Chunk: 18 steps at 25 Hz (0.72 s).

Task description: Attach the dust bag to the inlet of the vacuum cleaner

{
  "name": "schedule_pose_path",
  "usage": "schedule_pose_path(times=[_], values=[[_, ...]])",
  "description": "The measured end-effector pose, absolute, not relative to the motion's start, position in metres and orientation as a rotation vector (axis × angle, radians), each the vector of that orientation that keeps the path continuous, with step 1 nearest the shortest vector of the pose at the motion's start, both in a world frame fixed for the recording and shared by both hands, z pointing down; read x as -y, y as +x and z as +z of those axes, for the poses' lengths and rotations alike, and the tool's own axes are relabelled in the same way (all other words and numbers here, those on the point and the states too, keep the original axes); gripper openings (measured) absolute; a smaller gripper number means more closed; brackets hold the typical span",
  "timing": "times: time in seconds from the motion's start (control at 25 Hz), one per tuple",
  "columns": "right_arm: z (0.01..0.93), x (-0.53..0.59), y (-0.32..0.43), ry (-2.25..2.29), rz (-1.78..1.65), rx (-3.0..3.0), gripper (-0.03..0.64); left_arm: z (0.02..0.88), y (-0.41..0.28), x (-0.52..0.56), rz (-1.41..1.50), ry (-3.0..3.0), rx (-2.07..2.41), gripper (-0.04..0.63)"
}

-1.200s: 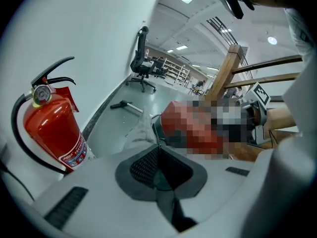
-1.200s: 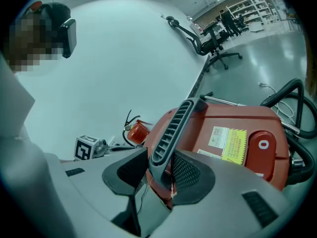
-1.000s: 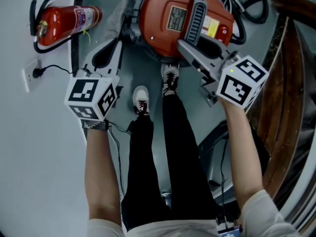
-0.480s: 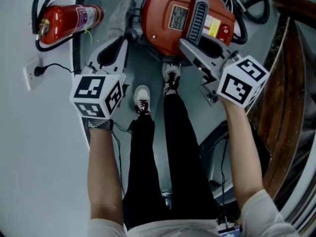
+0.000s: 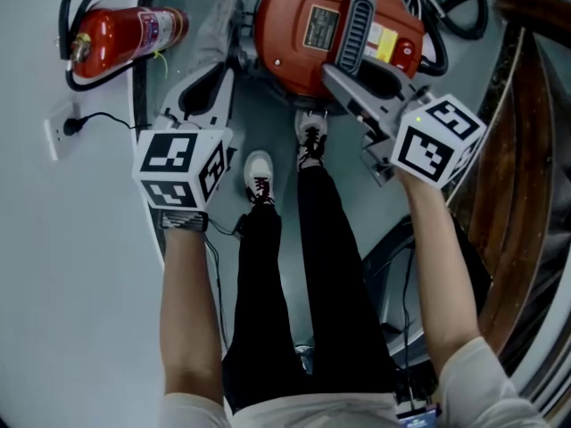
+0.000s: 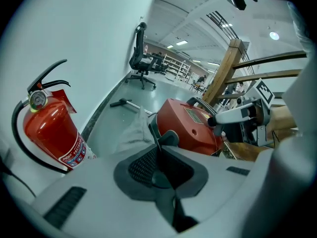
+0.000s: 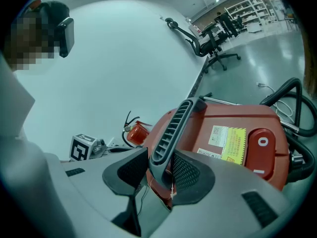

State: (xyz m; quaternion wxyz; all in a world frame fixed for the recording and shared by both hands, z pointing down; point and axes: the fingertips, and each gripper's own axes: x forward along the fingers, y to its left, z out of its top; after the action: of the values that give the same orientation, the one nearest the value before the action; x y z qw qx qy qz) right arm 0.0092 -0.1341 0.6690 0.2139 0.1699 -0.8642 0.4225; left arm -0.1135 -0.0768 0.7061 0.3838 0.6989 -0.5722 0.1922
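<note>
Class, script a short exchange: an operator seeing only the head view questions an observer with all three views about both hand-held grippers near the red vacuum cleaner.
Operator: Is the right hand-held gripper gripping anything?
Observer: Its jaws are shut on the ribbed grey plastic handle of the round red vacuum cleaner.
Operator: Does the left hand-held gripper hold the pale grey fabric dust bag?
Observer: Its jaws are together, and the bag sits beyond them, not clearly between them.
</note>
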Motion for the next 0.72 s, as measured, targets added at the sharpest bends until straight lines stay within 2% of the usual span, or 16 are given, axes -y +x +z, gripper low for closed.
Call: schedule_pose_path(times=[0.72], values=[[0.647, 0.129, 0.039, 0.660, 1.069, 2.407, 0.158, 0.678, -0.118, 0.061, 0.540, 1.820, 1.465, 0.026]])
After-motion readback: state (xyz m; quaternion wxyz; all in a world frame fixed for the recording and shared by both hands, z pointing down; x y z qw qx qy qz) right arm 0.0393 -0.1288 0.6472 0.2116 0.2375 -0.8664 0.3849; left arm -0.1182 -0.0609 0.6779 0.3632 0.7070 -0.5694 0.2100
